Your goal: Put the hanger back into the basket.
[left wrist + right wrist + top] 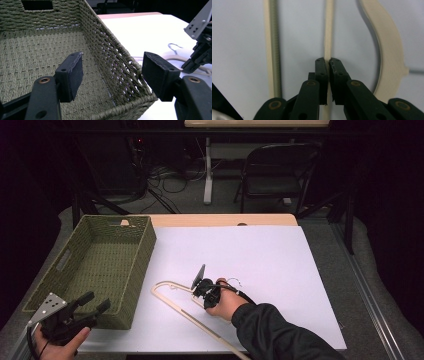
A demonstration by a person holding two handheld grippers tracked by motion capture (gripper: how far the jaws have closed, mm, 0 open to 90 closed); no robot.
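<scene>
right gripper [328,62] clamped on thin rail of wooden hanger [172,296] lying on white tabletop [260,255] | left gripper [112,70] wide, straddling basket [117,60] wall | lift level, keep pinch firm so hanger won't swing

Black sleeve [280,332], blk fingers [322,72], brass screws

**Right jaws pinched shut, left jaws wide**

The right gripper [199,287] points down at the hanger [172,296] — its jaws pressed together on one thin bar. The right hand [222,302] wraps the gripper from behind, its dark sleeve [280,332] running back from it. Well left of the hanger, the left gripper [92,302] sits level in the left hand [60,345] — jaws spread wide, nothing between them.
</scene>
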